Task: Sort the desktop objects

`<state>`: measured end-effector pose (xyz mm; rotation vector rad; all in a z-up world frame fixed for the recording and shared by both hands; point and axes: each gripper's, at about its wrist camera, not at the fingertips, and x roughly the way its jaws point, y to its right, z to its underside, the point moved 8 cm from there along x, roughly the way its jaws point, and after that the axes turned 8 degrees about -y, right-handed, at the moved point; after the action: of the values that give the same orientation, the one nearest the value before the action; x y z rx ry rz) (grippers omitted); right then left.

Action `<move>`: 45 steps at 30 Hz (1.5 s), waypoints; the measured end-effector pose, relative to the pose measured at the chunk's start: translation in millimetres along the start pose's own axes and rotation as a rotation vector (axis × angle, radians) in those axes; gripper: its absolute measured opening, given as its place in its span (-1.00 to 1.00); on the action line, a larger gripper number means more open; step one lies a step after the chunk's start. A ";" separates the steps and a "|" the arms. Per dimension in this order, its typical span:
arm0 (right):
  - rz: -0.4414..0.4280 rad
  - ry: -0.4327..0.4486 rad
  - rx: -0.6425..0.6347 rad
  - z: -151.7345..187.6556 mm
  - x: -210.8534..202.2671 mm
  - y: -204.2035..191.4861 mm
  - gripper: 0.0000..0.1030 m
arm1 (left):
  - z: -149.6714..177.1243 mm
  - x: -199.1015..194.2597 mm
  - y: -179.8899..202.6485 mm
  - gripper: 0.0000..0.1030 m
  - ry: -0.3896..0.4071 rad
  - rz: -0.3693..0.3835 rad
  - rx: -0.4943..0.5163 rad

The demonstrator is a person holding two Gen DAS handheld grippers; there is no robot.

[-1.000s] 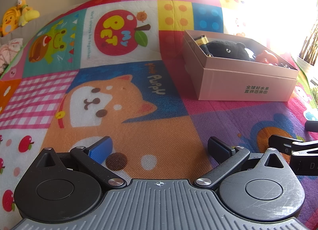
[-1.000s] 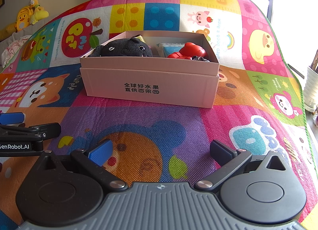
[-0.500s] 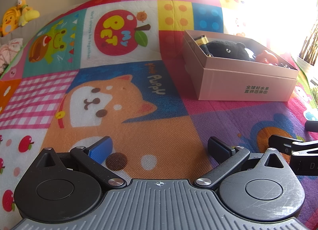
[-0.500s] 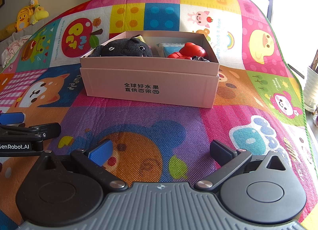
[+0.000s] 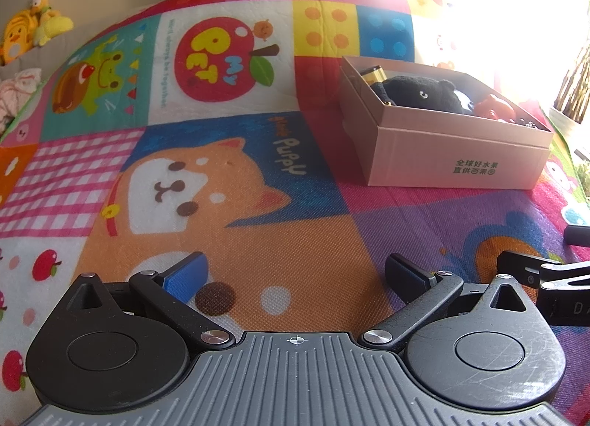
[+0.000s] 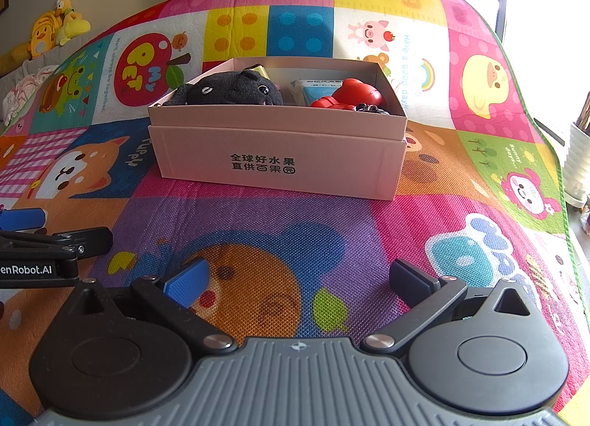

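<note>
Play mat: multicolour cartoon patchwork, covers the whole work surface.

Pink box: open-top cardboard, sits on mat ahead of both grippers; black printed characters on its near wall. Well apart from either gripper.

Box contents, by size:
- black plush toy, left half, rises above the rim.
- red toy, right half, beside the plush.
- light-blue packet, behind the red toy.
- gold item at far-left corner (partly hidden, type unclear).
- small dark item at near-right corner, too small to ID.

Left gripper: low over mat, fingers spread wide, nothing between them.

Right gripper: alongside, fingers spread wide too, nothing held.

Yellow plush toys: off the mat, far left bkgd.
</note>
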<state>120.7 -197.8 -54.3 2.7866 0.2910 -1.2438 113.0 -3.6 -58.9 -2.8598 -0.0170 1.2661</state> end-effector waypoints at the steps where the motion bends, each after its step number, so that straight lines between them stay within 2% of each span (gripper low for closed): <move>1: 0.000 0.000 0.000 -0.1 0.1 0.0 1.00 | 0.1 0.0 -0.2 1.00 0.001 -0.001 0.000; 24: 0.000 0.000 0.000 -0.2 0.4 -0.4 1.00 | 0.9 -0.4 -4.1 1.00 0.001 0.013 -0.011; 34: 0.000 0.000 0.000 0.2 0.5 0.0 1.00 | 1.2 -2.3 -2.4 1.00 -0.045 0.013 -0.022; 45: 0.000 0.000 0.000 0.2 0.5 0.1 1.00 | 2.0 -3.0 -2.1 1.00 -0.028 0.014 -0.022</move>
<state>120.8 -197.8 -54.8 2.7868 0.2910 -1.2441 109.5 -1.6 -58.0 -2.8654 -0.0107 1.3160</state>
